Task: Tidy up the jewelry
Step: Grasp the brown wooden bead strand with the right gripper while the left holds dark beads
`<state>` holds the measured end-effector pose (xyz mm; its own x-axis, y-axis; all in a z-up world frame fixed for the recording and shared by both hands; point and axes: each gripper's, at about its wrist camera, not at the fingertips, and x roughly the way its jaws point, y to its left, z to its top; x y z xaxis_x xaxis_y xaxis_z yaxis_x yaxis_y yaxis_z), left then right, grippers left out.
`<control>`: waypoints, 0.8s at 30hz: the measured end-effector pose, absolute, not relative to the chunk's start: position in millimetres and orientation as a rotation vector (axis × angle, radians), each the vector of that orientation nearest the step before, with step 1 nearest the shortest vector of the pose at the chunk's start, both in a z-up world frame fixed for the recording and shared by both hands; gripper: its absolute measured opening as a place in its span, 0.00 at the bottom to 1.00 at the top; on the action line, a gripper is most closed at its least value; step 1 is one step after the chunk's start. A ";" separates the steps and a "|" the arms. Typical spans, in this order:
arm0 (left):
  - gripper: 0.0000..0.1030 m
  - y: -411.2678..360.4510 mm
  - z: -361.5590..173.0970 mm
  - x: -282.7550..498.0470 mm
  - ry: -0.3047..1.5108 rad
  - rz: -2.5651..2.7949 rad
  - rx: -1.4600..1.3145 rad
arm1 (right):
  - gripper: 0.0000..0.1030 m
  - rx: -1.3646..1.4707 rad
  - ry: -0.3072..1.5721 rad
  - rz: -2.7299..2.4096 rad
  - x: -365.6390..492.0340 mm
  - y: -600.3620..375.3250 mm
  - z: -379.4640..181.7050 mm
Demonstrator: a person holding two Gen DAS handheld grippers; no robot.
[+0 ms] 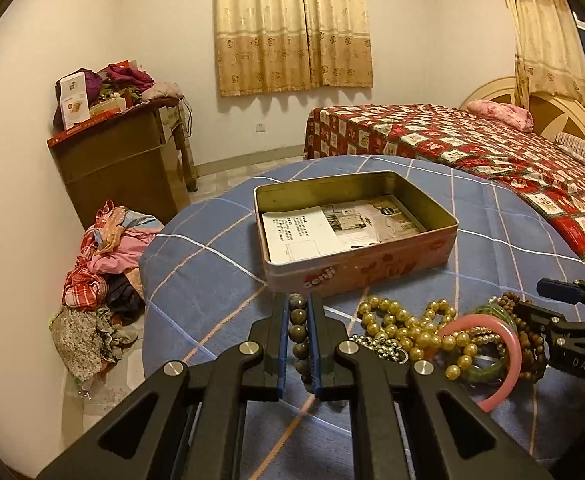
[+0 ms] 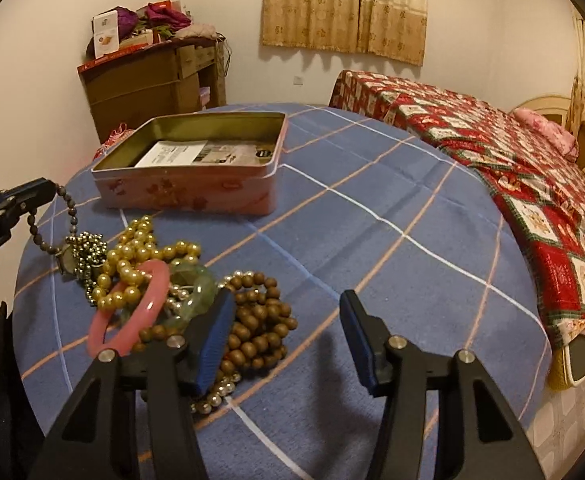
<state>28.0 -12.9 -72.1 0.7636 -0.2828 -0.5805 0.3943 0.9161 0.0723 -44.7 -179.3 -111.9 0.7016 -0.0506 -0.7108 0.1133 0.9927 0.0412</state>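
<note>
On the left, the left gripper (image 1: 297, 316) was clenched on a dark bead bracelet (image 1: 297, 330), lifting it off the heap, likely bound for the open tin (image 1: 356, 276) beyond. Mid-table lay the jewelry pile (image 2: 152, 276), tangled, so counting pieces was hopeless. Right, the right gripper (image 2: 284, 340) hung released over wooden beads (image 2: 258, 320); 1 finger (image 2: 212, 340) hid some of them.
</note>
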 end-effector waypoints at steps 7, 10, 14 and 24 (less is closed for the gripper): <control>0.08 -14.6 -73.4 25.9 0.601 -0.374 0.202 | 0.27 0.176 0.846 -0.055 -42.2 -190.8 -119.0; 0.08 -14.9 -73.3 25.0 0.599 -0.371 0.203 | 0.28 0.172 0.840 -0.068 -44.5 -190.9 -118.5; 0.08 -15.3 -72.0 24.3 0.591 -0.367 0.206 | 0.45 0.194 0.824 -0.093 -48.7 -195.9 -112.1; 0.08 -17.9 -71.1 22.7 0.590 -0.376 0.207 | 0.48 0.216 0.872 -0.045 -36.8 -199.1 -118.7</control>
